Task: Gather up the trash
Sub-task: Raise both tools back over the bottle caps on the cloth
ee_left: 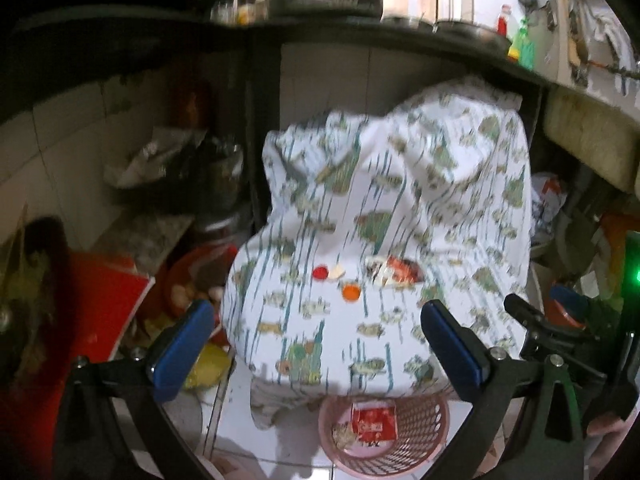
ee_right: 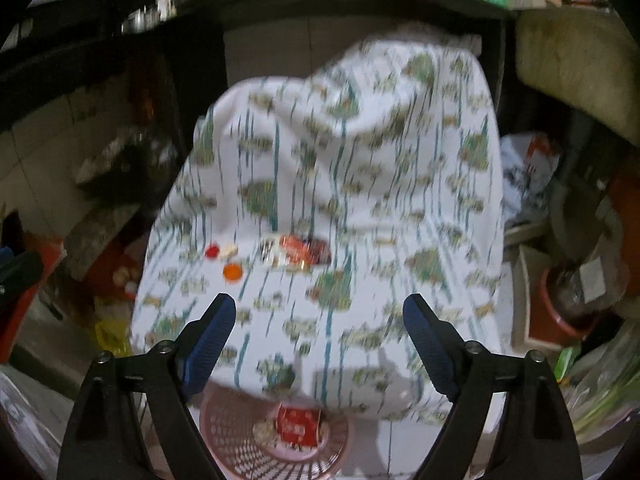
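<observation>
Both grippers, left [ee_left: 316,344] and right [ee_right: 318,336], hang spread and empty above the cloth [ee_left: 380,208], where caps [ee_left: 351,291] and a wrapper [ee_left: 394,270] lie; the nearer should descend straight, straddling one piece, then carry it to the basket [ee_left: 384,428].

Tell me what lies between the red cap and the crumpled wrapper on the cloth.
A small pale scrap sits right beside the red cap; then bare patterned cloth up to the crumpled wrapper. The left wrist view shows it best.
</observation>
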Demonstrator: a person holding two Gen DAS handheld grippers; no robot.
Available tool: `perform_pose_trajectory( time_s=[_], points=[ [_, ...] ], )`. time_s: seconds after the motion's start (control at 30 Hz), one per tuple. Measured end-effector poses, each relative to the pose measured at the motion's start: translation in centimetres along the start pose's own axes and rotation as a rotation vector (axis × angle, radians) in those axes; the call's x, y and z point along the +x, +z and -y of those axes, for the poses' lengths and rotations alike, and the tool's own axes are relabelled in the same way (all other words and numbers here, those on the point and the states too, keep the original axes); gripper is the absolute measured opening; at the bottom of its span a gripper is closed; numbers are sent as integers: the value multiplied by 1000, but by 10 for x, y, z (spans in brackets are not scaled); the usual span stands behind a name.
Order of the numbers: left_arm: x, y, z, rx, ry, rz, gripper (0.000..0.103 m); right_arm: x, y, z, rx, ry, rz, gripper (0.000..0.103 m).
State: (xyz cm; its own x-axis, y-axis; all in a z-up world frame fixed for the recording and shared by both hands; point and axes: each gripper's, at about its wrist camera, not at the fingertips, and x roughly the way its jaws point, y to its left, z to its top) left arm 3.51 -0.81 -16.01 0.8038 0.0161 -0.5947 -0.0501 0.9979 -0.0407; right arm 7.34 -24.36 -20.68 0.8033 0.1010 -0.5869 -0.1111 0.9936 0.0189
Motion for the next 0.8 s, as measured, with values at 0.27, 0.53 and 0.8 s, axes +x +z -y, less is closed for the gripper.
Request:
perform_pose_trajectory(
  time_s=[0.27,0.53,0.8],
  points=[
    [-6,46,4,47,-12,54,103,-31,50,13,-61,-23,130,90],
    [4,72,-4,41,19,161,103,-35,75,27,-30,-49,256,103],
    [49,57,2,86,62,128,103,15,52,27,-41,-90,178,103]
  ],
)
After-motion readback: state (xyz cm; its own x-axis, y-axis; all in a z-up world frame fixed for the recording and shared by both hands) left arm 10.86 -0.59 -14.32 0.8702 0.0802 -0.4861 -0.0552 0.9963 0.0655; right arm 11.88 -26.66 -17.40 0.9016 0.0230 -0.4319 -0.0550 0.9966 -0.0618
